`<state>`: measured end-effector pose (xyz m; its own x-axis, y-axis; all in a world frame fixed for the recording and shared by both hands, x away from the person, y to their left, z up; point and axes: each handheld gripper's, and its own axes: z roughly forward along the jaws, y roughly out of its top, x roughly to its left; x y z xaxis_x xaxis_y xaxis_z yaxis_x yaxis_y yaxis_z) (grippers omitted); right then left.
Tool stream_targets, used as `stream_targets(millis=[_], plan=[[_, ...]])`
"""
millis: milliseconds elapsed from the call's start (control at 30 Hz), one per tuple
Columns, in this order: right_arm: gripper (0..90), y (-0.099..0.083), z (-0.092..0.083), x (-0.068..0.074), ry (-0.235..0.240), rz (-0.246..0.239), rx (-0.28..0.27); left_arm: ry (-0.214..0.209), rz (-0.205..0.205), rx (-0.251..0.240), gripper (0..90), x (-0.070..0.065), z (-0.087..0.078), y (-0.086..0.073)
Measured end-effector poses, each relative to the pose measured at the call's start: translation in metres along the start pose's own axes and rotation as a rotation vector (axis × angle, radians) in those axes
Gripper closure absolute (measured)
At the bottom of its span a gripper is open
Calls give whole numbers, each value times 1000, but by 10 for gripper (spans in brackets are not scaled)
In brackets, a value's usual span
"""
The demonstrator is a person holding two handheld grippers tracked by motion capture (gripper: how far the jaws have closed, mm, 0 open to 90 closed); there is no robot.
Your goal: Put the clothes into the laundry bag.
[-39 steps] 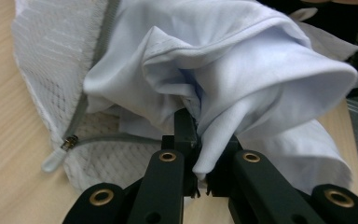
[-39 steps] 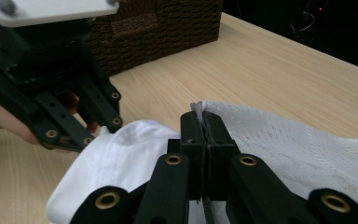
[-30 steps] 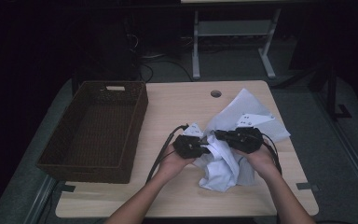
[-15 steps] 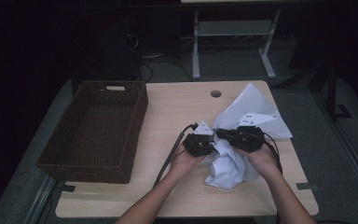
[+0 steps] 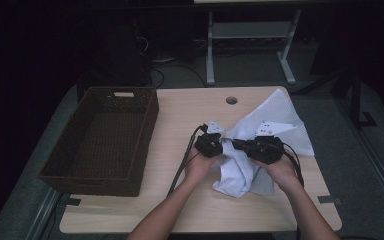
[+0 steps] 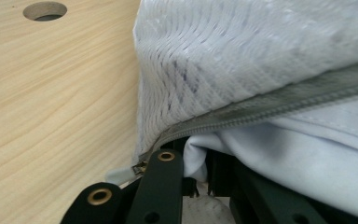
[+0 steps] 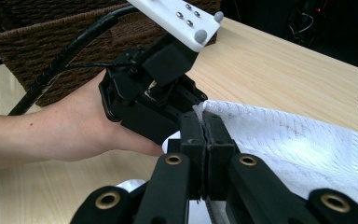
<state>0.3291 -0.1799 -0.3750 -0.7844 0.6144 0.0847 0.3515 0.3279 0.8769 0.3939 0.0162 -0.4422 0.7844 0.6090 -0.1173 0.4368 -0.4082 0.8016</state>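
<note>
A white mesh bag with a grey zipper lies crumpled on the right half of the wooden table, with white cloth bunched under it. My left gripper sits at the bag's left end. Its jaws pinch a fold of the white cloth just under the zipper's end and have just been opening a little. My right gripper faces it from the right, almost tip to tip. It is shut on the bag's mesh edge.
A dark wicker basket with nothing in it stands on the table's left half. A round cable hole sits near the far edge. Cables trail from both grippers toward the near edge. A metal desk frame stands behind the table.
My left hand has moved right and slightly away from me, closing on the right gripper. The cloth between the two has bunched up. The right hand has held still.
</note>
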Motion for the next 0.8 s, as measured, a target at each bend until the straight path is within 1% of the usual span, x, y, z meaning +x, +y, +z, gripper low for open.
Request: stream_targets(millis=[33,67,133,200,300,367,433,533,667,800], plan=[[882,0,0,0,-2,0,0,-8,-4,3,812,1,0,-1],[882,-1,0,-1,-2,1,-1,-10,1,16,793,1,-1,-1],[882,-1,-1,-1,-6,3,-2,-16,26,37,756,1,-4,-3],[882,-1,-1,-2,-10,3,-4,-9,49,48,704,1,-11,-5],[882,-2,-1,-3,-14,4,-2,-22,63,60,624,2,-23,-8],[881,-3,-1,-4,-15,9,1,-33,82,64,567,4,-34,-12],[881,-4,-1,-5,-19,5,0,-47,86,60,520,5,-46,-15],[881,-4,0,-5,-26,11,4,-62,90,59,486,7,-61,-22],[881,-6,1,-7,-30,12,10,-76,99,59,465,7,-81,-34],[880,-8,1,-8,-39,14,19,-84,96,72,455,6,-94,-46]])
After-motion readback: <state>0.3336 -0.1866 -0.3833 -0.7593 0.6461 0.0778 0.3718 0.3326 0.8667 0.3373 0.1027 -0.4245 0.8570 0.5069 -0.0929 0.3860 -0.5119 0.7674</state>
